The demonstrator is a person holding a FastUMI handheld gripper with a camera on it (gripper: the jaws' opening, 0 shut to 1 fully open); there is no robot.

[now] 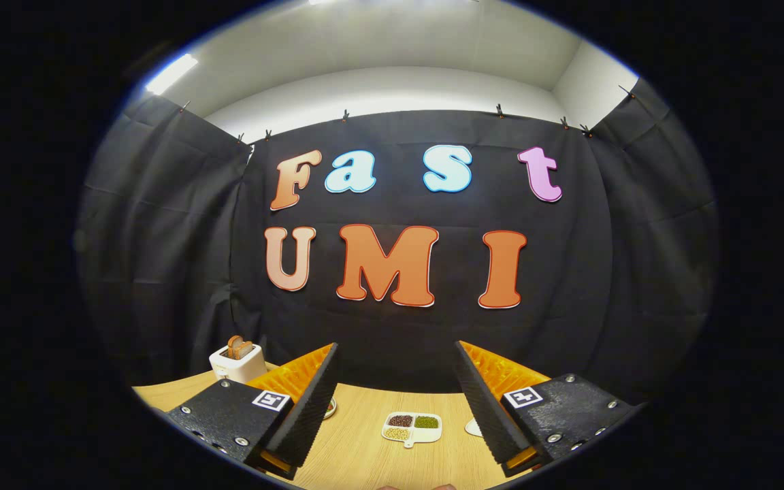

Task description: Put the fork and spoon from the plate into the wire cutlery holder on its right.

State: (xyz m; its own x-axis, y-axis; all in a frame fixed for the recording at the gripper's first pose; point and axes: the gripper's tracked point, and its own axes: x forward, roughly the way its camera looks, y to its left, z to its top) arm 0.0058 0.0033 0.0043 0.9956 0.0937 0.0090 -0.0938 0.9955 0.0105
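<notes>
1. Gripper (397,401) fingers spread wide, released, nothing between them.
2. Fork, spoon and wire holder can't be made out. A white rim (473,428) peeks past the right finger, mostly hidden; can't tell what it is.
3. Another round item (330,408) is cut off behind the left finger.
4. One divided dish (412,428) on the wooden bench (358,449), between and just ahead of the fingers: three compartments, each with grains.
5. One white toaster (237,362) beyond the left finger, two slices upright.
</notes>
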